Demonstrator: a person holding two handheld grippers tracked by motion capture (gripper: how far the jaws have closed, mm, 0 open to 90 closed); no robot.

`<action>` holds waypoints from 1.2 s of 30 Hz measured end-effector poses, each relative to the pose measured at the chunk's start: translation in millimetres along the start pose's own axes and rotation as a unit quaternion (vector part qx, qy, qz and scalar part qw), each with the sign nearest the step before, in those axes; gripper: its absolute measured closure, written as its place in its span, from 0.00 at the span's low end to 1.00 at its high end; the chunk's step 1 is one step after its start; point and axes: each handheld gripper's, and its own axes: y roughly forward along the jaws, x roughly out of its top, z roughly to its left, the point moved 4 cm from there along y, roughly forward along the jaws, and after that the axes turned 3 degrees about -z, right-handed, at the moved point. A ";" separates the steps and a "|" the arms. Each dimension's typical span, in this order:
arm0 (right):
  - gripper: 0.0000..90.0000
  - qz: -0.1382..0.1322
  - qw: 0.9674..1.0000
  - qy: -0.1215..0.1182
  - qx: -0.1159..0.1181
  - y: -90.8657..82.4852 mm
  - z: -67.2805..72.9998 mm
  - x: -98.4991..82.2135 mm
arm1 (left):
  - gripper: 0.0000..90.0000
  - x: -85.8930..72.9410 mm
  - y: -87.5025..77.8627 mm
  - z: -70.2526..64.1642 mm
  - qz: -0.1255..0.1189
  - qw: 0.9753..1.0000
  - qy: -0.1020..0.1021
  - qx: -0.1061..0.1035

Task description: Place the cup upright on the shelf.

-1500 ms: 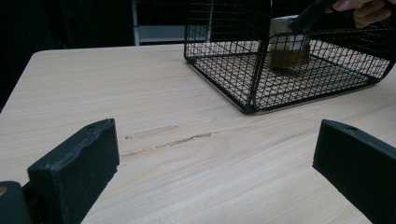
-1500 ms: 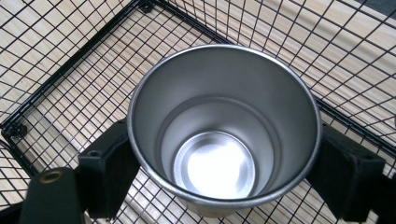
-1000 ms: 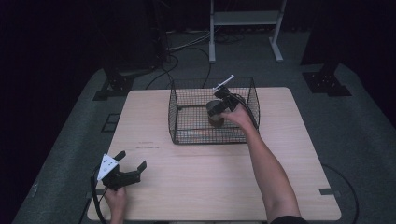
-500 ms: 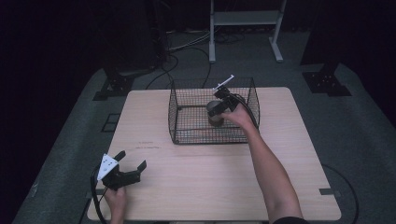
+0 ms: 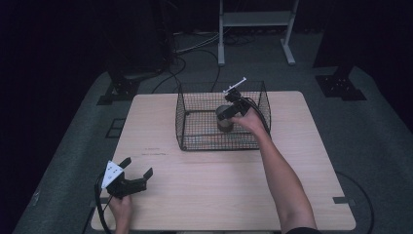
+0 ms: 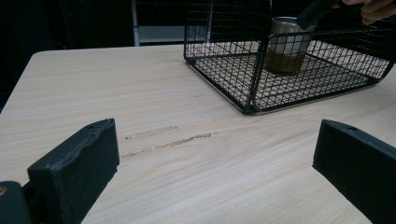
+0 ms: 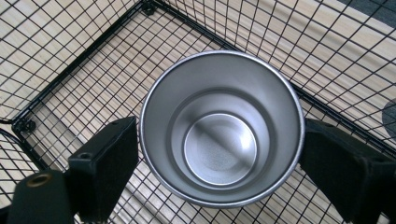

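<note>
The right gripper (image 7: 219,154) is pointing down into the wire basket (image 5: 195,139), its jaws standing one on each side of the steel cup (image 7: 222,126); they have just been opening, and the pads are now sitting just beside the cup's rim with the cup between them, apparently no longer pressing on it. The cup is standing upright on the basket floor, mouth up, its long axis vertical and in line with the gripper above it, toward the basket's far right part. Judged from this, the cup is being released, and the coming move is a straight lift of the gripper along that axis. The basket's far wall and right wall are lying close to the cup, so room sideways is scant, while the space above the basket is open. The right hand (image 5: 251,119) is reaching over the basket's near right rim. The left gripper (image 5: 134,178) is resting wide open, holding nothing, well apart from the basket at the near left edge of the counter (image 5: 219,190), with bare counter lying between it and the basket's near wall.
</note>
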 end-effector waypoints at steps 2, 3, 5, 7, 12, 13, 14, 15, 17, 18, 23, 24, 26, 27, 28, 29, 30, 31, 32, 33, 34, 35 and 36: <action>0.12 -0.001 1.000 0.001 -0.003 -1.8 -0.5 0.4 | 0.00 0.1 0.0 0.3 -0.001 1.000 0.000 0.000; 0.12 -0.008 1.000 0.003 -0.001 -4.9 -0.4 1.5 | 0.00 0.1 0.0 0.3 -0.001 1.000 -0.001 0.000; 0.12 -0.017 1.000 0.002 -0.002 -9.6 -0.2 3.7 | 0.00 0.0 0.2 0.3 0.000 1.000 0.000 0.000; 0.13 -0.023 1.000 0.002 -0.005 -13.4 -0.8 5.0 | 0.00 0.0 0.1 0.1 0.001 1.000 0.001 0.000; 0.13 -0.034 0.999 0.008 0.000 -24.1 0.0 6.4 | 0.00 -0.1 0.1 -0.2 0.001 1.000 0.000 -0.001; 0.13 -0.037 0.999 0.008 0.002 -26.7 0.8 6.7 | 0.00 -0.1 0.2 -0.3 0.001 1.000 0.000 -0.001; 0.13 -0.040 0.999 0.006 0.003 -29.2 1.9 7.1 | 0.00 -0.1 0.2 -0.3 0.001 1.000 0.000 -0.001; 0.13 -0.040 0.999 0.006 0.003 -29.2 1.9 7.1 | 0.00 -0.1 0.4 -0.3 0.000 1.000 0.000 -0.001; 0.14 -0.047 0.999 -0.001 0.005 -37.1 5.6 7.6 | 0.00 -0.1 0.5 -0.2 0.001 1.000 0.000 -0.001; 0.14 -0.047 0.999 -0.001 0.005 -37.1 5.6 7.6 | 0.00 -0.1 0.4 0.0 0.002 1.000 0.001 -0.001; 0.14 -0.061 0.998 -0.003 0.017 -51.3 11.2 6.2 | 0.00 -0.1 0.0 -0.4 0.001 1.000 0.000 -0.001; 0.14 -0.061 0.998 -0.007 0.016 -52.7 11.5 5.9 | 0.00 0.0 -0.1 -0.5 0.002 1.000 0.000 -0.001; 0.14 -0.062 0.998 -0.008 0.016 -54.4 12.3 5.5 | 0.00 0.0 -0.1 -0.5 0.002 1.000 0.000 -0.002; 0.14 -0.064 0.998 -0.011 0.016 -58.0 12.4 4.4 | 0.00 -0.1 -0.1 -0.3 0.002 1.000 0.001 -0.002; 0.14 -0.066 0.998 -0.008 0.016 -59.2 12.8 3.8 | 0.00 -0.1 -0.1 -0.3 0.002 1.000 0.001 -0.002; 0.14 -0.066 0.998 -0.010 0.018 -60.5 12.7 3.1 | 0.00 -0.1 -0.2 -0.3 0.002 1.000 0.002 -0.002; 0.14 -0.066 0.998 -0.010 0.018 -60.5 12.7 3.1 | 0.00 -0.1 -0.2 -0.3 0.002 1.000 0.002 -0.002; 0.14 -0.068 0.997 -0.012 0.019 -61.5 12.5 2.5 | 0.00 -0.1 -0.1 -0.4 0.002 1.000 0.001 -0.002; 0.14 -0.069 0.997 -0.013 0.019 -63.3 12.4 1.4 | 0.00 -0.1 -0.1 -0.3 0.002 1.000 0.001 -0.002; 0.14 -0.069 0.997 -0.016 0.017 -64.9 12.0 0.1 | 0.00 0.0 0.0 -0.2 0.001 1.000 0.001 -0.001; 0.14 -0.069 0.997 -0.016 0.017 -64.9 12.0 0.1 | 0.00 0.0 0.0 -0.2 0.001 1.000 0.001 -0.001; 0.14 -0.067 0.997 -0.018 0.013 -66.2 11.8 -1.0 | 0.00 -0.1 0.0 -0.3 0.002 1.000 0.001 -0.001; 0.14 -0.068 0.997 -0.018 0.014 -67.4 11.8 -2.0 | 0.00 -0.1 0.0 -0.3 0.002 1.000 0.001 -0.001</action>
